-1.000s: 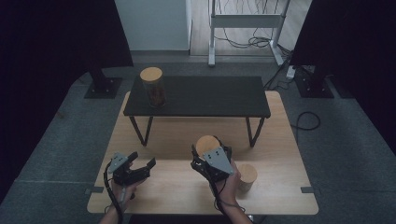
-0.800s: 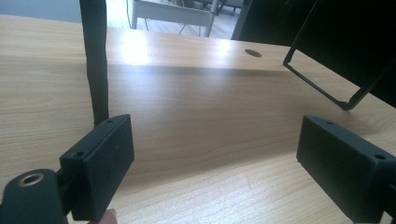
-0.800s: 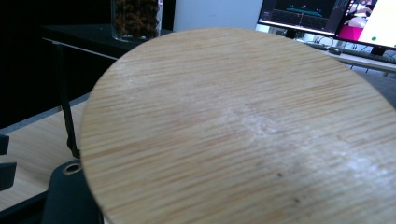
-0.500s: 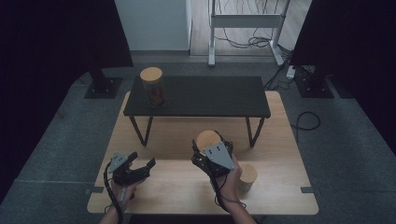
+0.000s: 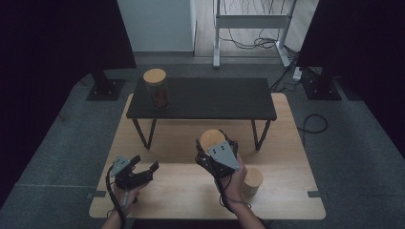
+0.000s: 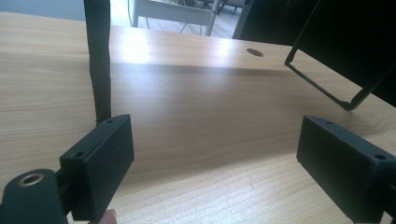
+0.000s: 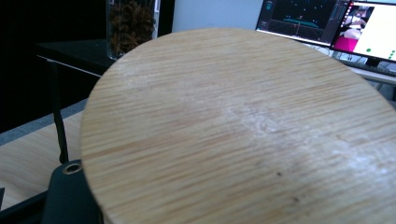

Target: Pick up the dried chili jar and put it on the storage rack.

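Observation:
My right gripper is shut on a jar with a round wooden lid, held above the wooden table in front of the black low shelf. That lid looms close in the right gripper view. A second lidded jar with dark contents stands on the shelf's left end, and the same jar shows in the right gripper view. A third lidded jar stands on the table beside my right hand. My left gripper rests open near the table's front left; its fingers have only bare wood between them.
Black shelf legs rise from the table ahead of the left gripper. Monitors glow behind the held jar. Dark stands and cables lie on the grey floor around the table.
My right gripper has carried the jar a little farther from me, toward the shelf. The left gripper has stayed still.

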`<state>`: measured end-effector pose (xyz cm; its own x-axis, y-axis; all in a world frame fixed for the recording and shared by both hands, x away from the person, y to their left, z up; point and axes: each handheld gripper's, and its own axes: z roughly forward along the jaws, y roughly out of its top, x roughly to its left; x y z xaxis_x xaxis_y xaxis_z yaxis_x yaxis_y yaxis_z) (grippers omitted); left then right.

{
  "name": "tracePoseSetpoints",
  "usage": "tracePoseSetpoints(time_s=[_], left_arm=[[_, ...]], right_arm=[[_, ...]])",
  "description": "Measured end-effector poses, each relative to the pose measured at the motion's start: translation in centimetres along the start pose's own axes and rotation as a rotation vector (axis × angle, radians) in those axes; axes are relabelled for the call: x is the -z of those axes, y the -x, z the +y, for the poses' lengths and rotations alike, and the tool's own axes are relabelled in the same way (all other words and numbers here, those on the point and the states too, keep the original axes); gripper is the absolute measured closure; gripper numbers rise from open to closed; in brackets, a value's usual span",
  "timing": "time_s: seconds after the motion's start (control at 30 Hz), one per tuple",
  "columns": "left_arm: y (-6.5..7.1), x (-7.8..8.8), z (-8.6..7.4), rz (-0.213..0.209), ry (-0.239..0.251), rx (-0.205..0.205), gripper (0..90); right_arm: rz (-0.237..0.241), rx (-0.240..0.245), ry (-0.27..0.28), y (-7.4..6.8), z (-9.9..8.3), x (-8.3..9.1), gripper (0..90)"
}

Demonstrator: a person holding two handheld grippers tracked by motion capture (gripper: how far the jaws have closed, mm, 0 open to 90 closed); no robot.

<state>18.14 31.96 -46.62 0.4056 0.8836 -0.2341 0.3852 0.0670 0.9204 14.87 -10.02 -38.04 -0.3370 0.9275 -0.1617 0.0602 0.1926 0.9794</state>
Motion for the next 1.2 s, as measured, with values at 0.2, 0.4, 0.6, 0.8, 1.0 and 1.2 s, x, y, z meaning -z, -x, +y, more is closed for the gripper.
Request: tracePoseSetpoints(time_s=[0.2, 0.4, 0.6, 0.8, 1.0, 1.2], left_arm=[[-0.1, 0.0, 0.0, 0.001, 0.001, 0.002, 10.6], [-0.2, 0.1, 0.0, 0.002, 0.001, 0.005, 10.6], [-0.4, -0.1, 0.0, 0.004, -0.004, 0.008, 10.6], [-0.6, -0.1, 0.1, 0.007, -0.001, 0.012, 10.7], [-0.7, 0.0, 0.1, 0.012, 0.0, 0.019, 10.7], [-0.7, 0.0, 0.0, 0.012, -0.002, 0.018, 10.6]], right_arm=[[-0.005, 0.007, 0.009, 0.1, 0.5, -0.3, 24.7], [-0.01, 0.003, 0.012, 0.2, 0.8, -0.8, 24.7], [-0.017, -0.002, 0.018, 0.3, 1.1, -1.4, 24.7], [-0.021, 0.009, 0.026, 0.3, 1.7, -1.8, 24.7], [-0.022, 0.014, 0.029, 0.3, 2.3, -2.3, 24.7], [-0.033, 0.014, 0.036, 0.4, 2.8, -2.9, 24.7]])
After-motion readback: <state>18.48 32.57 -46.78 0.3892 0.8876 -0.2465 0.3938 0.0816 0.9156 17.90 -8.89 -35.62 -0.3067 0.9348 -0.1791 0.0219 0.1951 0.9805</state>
